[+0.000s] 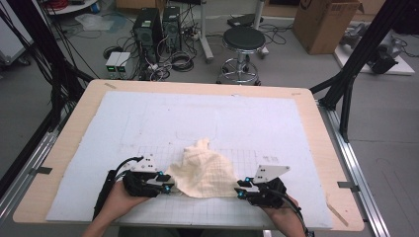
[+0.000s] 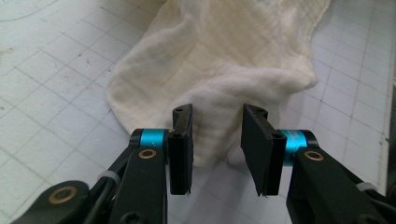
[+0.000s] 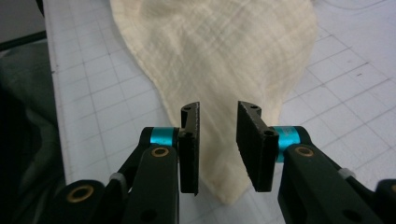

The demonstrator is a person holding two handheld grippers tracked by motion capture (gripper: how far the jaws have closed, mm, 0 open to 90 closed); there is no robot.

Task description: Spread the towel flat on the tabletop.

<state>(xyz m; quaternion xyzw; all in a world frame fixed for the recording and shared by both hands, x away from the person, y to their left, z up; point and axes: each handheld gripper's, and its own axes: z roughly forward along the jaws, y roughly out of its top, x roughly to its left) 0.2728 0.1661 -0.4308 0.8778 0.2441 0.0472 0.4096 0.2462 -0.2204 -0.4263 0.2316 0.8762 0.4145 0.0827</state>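
Cloth (image 1: 203, 169): cream, grid-woven, crumpled, lying on the near middle of the tabletop (image 1: 197, 118), atop a white gridded mat (image 1: 148, 123) bordered by bare wood; peaked toward the far side, spread wide toward the near edge. Left hand-held gripper (image 1: 168, 187): black with blue collars, grey three-cornered plate on top, held in the left hand (image 1: 121, 195), set at the cloth's near-left corner; released, jaws parted, a folded lip of cloth (image 2: 217, 126) lying in the gap between them in the left gripper view, contact with the pads not clear. Right hand-held gripper (image 1: 240, 191): same make, held in the right hand (image 1: 281, 212), set at the cloth's near-right corner; released, jaws parted, the cloth's narrow end (image 3: 217, 140) running between and under them in the right gripper view. Both grippers low over the mat, pointing inward at the cloth from opposite sides. Cable trailing from each along the forearm. Beyond the tabletop, on the floor: round black stool (image 1: 243, 40), two dark computer towers (image 1: 157, 27) amid tangled cables, cardboard box (image 1: 323, 22) at the far right, black frame posts at both sides.
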